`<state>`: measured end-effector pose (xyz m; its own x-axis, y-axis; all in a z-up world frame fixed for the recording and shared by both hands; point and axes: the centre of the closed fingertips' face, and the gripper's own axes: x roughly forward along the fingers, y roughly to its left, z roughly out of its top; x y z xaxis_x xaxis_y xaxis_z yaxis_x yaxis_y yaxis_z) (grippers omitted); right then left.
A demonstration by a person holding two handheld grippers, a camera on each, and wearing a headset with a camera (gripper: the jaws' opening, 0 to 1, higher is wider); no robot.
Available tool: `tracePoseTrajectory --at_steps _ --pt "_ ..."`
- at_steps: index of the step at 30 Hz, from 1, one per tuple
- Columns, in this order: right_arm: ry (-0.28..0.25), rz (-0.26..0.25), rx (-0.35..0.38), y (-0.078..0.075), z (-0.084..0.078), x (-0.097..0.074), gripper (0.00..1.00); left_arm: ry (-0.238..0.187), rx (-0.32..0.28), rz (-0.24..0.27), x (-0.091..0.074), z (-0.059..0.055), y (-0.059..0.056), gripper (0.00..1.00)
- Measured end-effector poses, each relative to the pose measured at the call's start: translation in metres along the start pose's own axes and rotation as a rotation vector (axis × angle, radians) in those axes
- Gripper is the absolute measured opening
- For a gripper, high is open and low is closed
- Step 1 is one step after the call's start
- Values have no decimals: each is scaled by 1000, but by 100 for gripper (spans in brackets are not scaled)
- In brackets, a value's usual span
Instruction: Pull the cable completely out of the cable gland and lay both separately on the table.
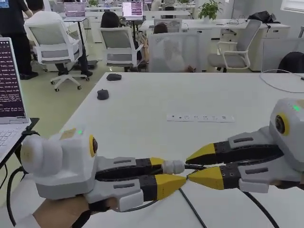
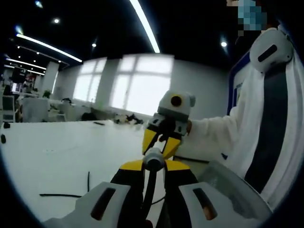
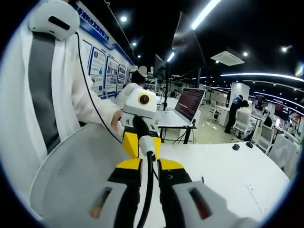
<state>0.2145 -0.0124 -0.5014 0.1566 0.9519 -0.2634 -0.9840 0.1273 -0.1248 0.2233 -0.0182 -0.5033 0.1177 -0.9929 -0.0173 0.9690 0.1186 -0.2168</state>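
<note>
In the head view my two grippers meet tip to tip low over the white table [image 1: 142, 109]. The left gripper [image 1: 173, 174] is shut on the white cable gland [image 1: 173, 166]. The right gripper [image 1: 189, 168] is shut on the black cable [image 1: 195, 167] just where it leaves the gland. The cable runs back between the right jaws and trails down over the table [image 1: 259, 208]. In the left gripper view the gland [image 2: 153, 159] sits at my jaw tips, facing the right gripper [image 2: 161, 142]. In the right gripper view the cable [image 3: 148, 185] leads from my jaws up to the gland [image 3: 145, 142].
A white power strip [image 1: 200, 118] lies mid-table, and two dark mice [image 1: 102, 94] rest near the far left edge. An open laptop [image 1: 9, 90] stands at the left. Office chairs [image 1: 57, 47] and seated people are beyond the table. Loose black cable pieces [image 2: 59, 194] lie on the tabletop.
</note>
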Motion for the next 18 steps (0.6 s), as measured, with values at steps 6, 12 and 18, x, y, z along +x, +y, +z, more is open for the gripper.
tracePoseTrajectory --at_steps 6,12,18 --pt "-8 -4 -7 -2 -1 0 4 -14 -14 8 -1 1 0 16" --pt "-28 -12 -6 -3 3 -2 3 -68 -39 8 0 7 -1 16" --pt "-60 -33 -3 -7 10 -4 3 -130 -62 17 0 14 -1 16"
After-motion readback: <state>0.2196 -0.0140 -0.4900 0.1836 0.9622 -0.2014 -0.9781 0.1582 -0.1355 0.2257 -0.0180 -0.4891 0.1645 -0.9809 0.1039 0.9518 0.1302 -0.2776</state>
